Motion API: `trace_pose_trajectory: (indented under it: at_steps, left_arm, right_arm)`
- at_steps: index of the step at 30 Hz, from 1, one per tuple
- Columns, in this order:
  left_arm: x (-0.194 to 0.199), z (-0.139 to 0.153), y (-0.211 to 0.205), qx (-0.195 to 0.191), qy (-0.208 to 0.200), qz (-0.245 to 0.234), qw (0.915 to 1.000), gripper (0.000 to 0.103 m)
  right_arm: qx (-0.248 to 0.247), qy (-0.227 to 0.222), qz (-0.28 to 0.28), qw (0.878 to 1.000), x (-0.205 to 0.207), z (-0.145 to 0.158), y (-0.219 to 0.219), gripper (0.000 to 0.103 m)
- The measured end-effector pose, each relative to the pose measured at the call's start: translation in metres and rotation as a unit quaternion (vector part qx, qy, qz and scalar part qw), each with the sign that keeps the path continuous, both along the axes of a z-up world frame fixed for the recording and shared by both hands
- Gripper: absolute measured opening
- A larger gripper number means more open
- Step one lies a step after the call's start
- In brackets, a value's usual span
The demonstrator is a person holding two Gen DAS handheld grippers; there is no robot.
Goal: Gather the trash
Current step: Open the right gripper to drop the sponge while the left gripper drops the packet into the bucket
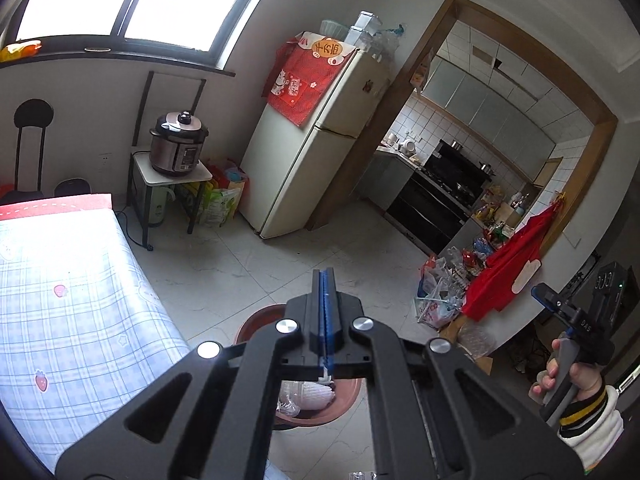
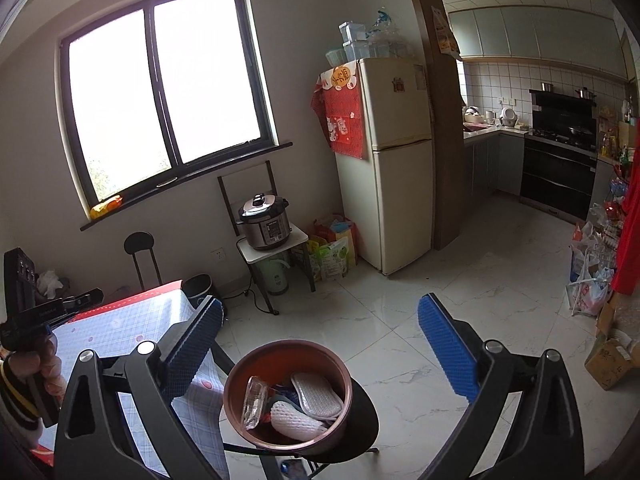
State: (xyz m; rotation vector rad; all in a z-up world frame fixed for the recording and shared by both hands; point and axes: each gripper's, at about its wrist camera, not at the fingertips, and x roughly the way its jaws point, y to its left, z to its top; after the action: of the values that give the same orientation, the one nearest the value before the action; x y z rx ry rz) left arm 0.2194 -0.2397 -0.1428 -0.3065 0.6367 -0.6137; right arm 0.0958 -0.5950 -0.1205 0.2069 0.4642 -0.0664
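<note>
Right wrist view: right gripper (image 2: 320, 344), jaws spread wide and empty, hangs above the brown trash bowl (image 2: 288, 396) on a black stool (image 2: 360, 420) beside the table (image 2: 132, 332); the bowl holds a foam net sleeve (image 2: 296, 422), a white pad (image 2: 316, 394) and a clear plastic piece (image 2: 254, 402), apparently gathered there for disposal. Left gripper (image 1: 325, 304) is pressed together on nothing.

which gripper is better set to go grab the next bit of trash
Probably the right hand-held gripper: its jaws stand wide open and empty above the brown bowl. The left hand-held gripper is shut.
</note>
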Motion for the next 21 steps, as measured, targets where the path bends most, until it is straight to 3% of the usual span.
trace_pose_trajectory:
  at_steps: [6, 11, 21]
  left_arm:
    - [-0.01, -0.005, -0.01, 0.038, -0.005, -0.004, 0.9993, 0.004]
    - [-0.018, 0.008, -0.007, 0.073, -0.026, 0.005, 0.997, 0.005]
    - [-0.046, 0.033, 0.019, 0.106, -0.043, 0.04, 0.9927, 0.005]
  right_arm:
    - [0.012, 0.033, -0.027, 0.999, -0.016, -0.017, -0.012, 0.096]
    - [0.024, 0.037, -0.04, 0.998, -0.025, -0.021, -0.011, 0.096]
    - [0.016, 0.05, -0.011, 0.999, -0.017, -0.018, 0.02, 0.097]
